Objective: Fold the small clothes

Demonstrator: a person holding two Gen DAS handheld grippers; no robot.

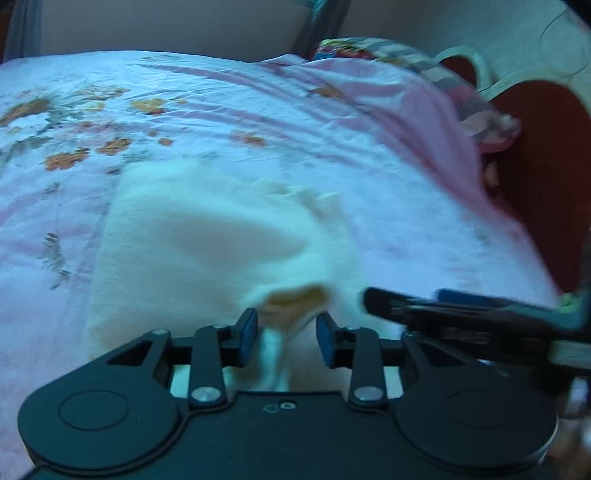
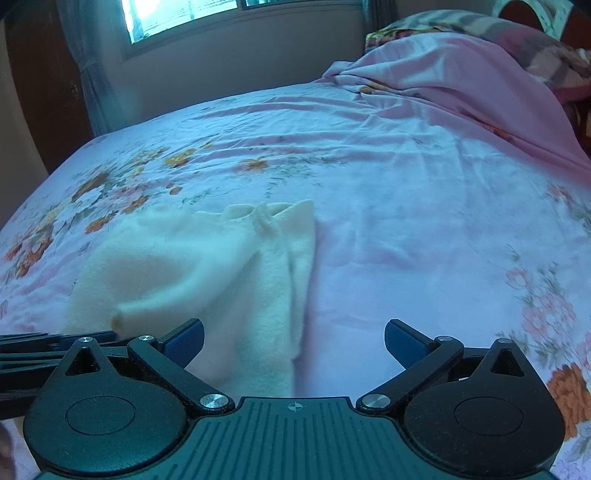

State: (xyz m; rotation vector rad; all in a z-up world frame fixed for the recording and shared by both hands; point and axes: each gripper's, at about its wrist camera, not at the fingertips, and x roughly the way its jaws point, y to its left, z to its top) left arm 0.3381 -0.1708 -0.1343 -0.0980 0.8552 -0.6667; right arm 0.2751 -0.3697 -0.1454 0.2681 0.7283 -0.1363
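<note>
A small cream fleece garment (image 1: 207, 236) lies on the flowered bed sheet (image 1: 110, 110). My left gripper (image 1: 287, 332) has its jaws a little apart, with a lifted fold of the garment between the blue pads; the view is blurred. In the right wrist view the garment (image 2: 207, 266) lies partly folded, one flap raised toward the lower left where the left gripper's black frame (image 2: 44, 350) shows. My right gripper (image 2: 293, 341) is wide open and empty, just over the garment's near right edge. The right gripper also shows in the left wrist view (image 1: 461, 314).
A pink blanket (image 2: 461, 81) and patterned pillows (image 2: 424, 26) are heaped at the far right of the bed. A red headboard (image 1: 546, 166) stands at the right. A window (image 2: 184, 14) and wall lie beyond the bed's far edge.
</note>
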